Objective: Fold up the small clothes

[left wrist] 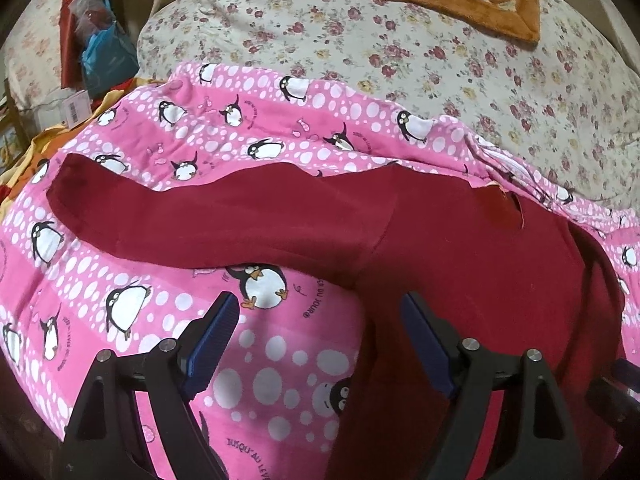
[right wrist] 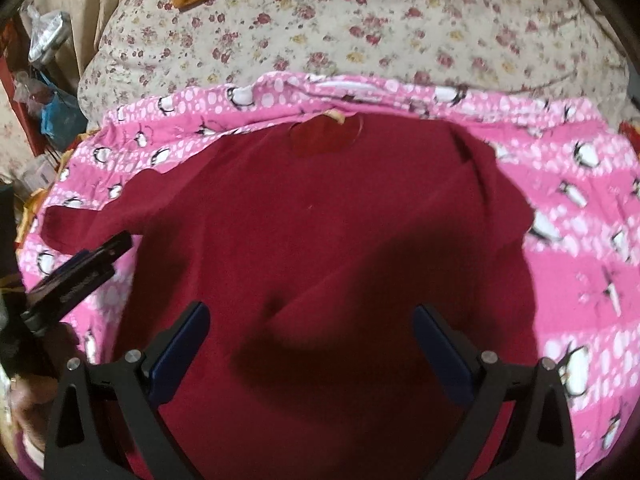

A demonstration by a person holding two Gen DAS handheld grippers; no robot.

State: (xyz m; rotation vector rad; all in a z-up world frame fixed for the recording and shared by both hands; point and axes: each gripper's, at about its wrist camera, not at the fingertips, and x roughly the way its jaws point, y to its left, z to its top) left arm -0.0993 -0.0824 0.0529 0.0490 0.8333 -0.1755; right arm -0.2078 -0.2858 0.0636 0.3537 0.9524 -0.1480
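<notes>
Bed w/ floral cover (right wrist: 360, 32) carries the pink penguin sheet (left wrist: 280, 360), spread as a flat folding base. Dark red top (right wrist: 320, 220) lies flat on it, one sleeve (left wrist: 180, 216) out, prob ready for folding. Left gripper (left wrist: 320, 312) & right gripper (right wrist: 312, 320) both gape wide, nothing held.

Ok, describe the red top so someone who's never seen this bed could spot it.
On the floral bed lies a pink penguin-print sheet. Spread flat on that sheet is the dark red top, one long sleeve stretched left. It is the only plain, unpatterned fabric there.
</notes>
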